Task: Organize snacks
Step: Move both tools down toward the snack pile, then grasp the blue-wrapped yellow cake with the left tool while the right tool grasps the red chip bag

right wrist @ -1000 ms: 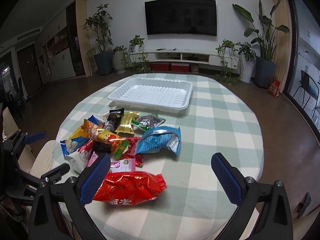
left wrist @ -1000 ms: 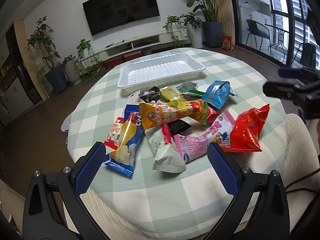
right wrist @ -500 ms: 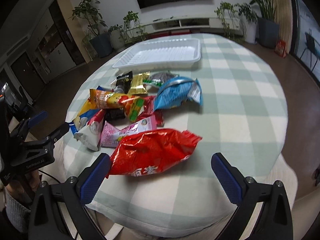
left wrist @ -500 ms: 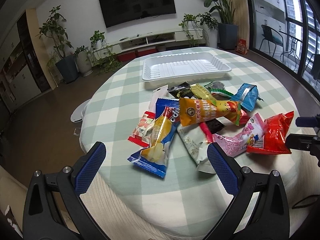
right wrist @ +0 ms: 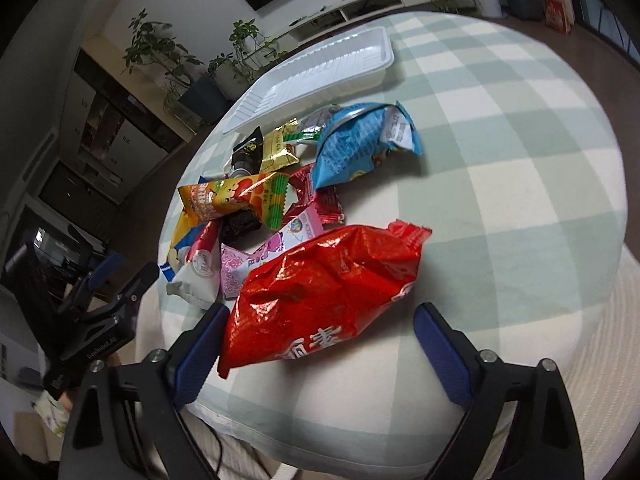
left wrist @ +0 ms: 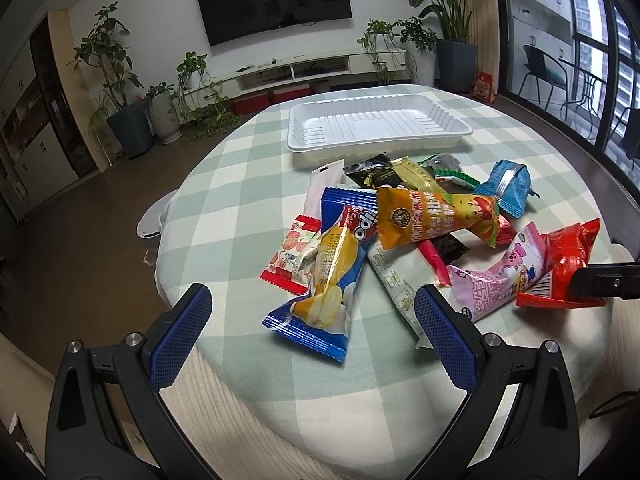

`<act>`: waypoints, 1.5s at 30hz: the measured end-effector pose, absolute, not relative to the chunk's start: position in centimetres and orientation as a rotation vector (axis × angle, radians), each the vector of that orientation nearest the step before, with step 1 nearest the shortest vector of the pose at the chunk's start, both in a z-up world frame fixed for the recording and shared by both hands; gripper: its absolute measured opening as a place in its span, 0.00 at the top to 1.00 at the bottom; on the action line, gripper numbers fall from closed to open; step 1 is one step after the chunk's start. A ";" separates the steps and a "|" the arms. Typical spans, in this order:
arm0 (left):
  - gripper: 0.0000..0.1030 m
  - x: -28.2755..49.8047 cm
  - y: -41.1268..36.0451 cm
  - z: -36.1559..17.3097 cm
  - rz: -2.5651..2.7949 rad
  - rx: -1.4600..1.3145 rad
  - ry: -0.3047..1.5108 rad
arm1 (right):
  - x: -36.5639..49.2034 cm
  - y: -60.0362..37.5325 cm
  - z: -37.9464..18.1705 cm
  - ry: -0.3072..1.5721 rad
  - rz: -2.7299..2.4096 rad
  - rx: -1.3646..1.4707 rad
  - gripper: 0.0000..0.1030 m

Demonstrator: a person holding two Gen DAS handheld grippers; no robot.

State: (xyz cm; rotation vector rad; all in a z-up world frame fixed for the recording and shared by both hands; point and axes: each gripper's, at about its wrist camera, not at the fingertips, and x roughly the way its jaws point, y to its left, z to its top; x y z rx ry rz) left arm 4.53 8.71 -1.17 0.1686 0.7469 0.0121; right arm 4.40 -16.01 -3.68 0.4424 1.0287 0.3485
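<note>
Right wrist view puts the red bag [right wrist: 328, 296] squarely ahead of us, lying at the near edge of the table [right wrist: 520, 184] with its lower end between the two blue pads of our right gripper [right wrist: 316, 340]. The jaws have just been closing a little around it, yet the right pad stands clear of the foil and the left pad sits just beside the bag's corner, so we judge nothing is gripped so far. We read this as lining up on the nearest snack first, since it lies apart from the pile and needs no digging.

Beyond it the other snacks overlap in a heap: a pink packet [right wrist: 260, 256] tucked under the red bag's edge, an orange packet [right wrist: 236, 196] on top of the pile, a light blue bag [right wrist: 360, 144] toward the far side. The white tray [left wrist: 376, 128] waits beyond the heap with nothing in it, which we take as the place meant for the sorted snacks.

From the left wrist view our left gripper [left wrist: 312, 328] hangs spread wide and holding nothing, over the near rim, with the blue chip bag [left wrist: 324, 288] closest to it, likely its own first pick.
</note>
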 end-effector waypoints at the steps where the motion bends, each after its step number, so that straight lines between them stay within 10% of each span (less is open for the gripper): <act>1: 0.00 4.8 8.8 -1.3 0.013 0.170 0.751 | 4.5 -16.1 -3.7 1.026 0.352 0.457 0.12; 21: 0.03 10.3 9.2 -3.8 -0.044 0.232 0.841 | 6.2 -17.3 -4.3 1.012 0.424 0.595 0.29; 35: 0.69 13.1 11.4 -6.0 -0.272 0.036 0.944 | 6.5 -17.6 -4.9 0.988 0.465 0.602 0.51; 45: 0.75 13.8 14.5 -6.0 -0.365 -0.206 0.941 | 6.3 -19.1 -5.6 0.972 0.508 0.715 0.57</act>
